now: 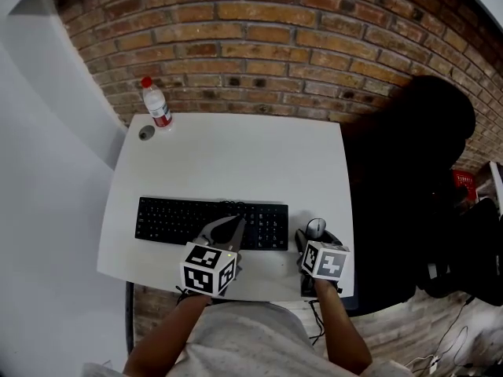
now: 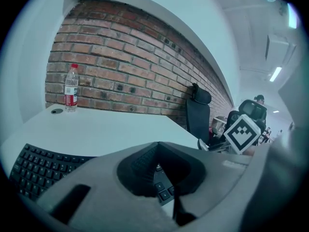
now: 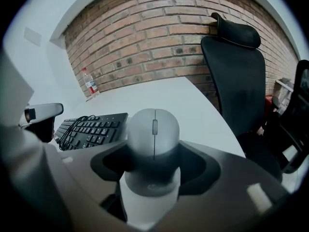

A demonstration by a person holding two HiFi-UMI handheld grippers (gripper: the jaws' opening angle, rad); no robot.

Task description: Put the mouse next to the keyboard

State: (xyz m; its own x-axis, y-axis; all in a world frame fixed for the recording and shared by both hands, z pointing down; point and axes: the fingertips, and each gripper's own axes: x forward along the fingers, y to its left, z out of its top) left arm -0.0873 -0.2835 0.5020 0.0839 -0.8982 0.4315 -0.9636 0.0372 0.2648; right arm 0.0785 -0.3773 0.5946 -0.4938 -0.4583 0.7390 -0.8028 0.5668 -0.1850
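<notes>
White table [image 1: 228, 159] before brick wall [image 1: 275, 38]; lower right, mouse [image 1: 316, 227] clamped between right gripper's [image 3: 153, 151] jaws; left gripper [image 2: 158, 153] closed, empty.

Seemingly free tabletop [image 1: 236, 163] beyond keyboard [image 1: 211, 222]

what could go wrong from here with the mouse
1. The mouse is clamped in the jaws of the right gripper, close to the right edge of the table. If it is released too far right, it might slide off.
2. The left gripper, jaws shut on nothing, hangs over the right half of the keyboard. A dip could press keys or nudge the keyboard out of place.
</notes>
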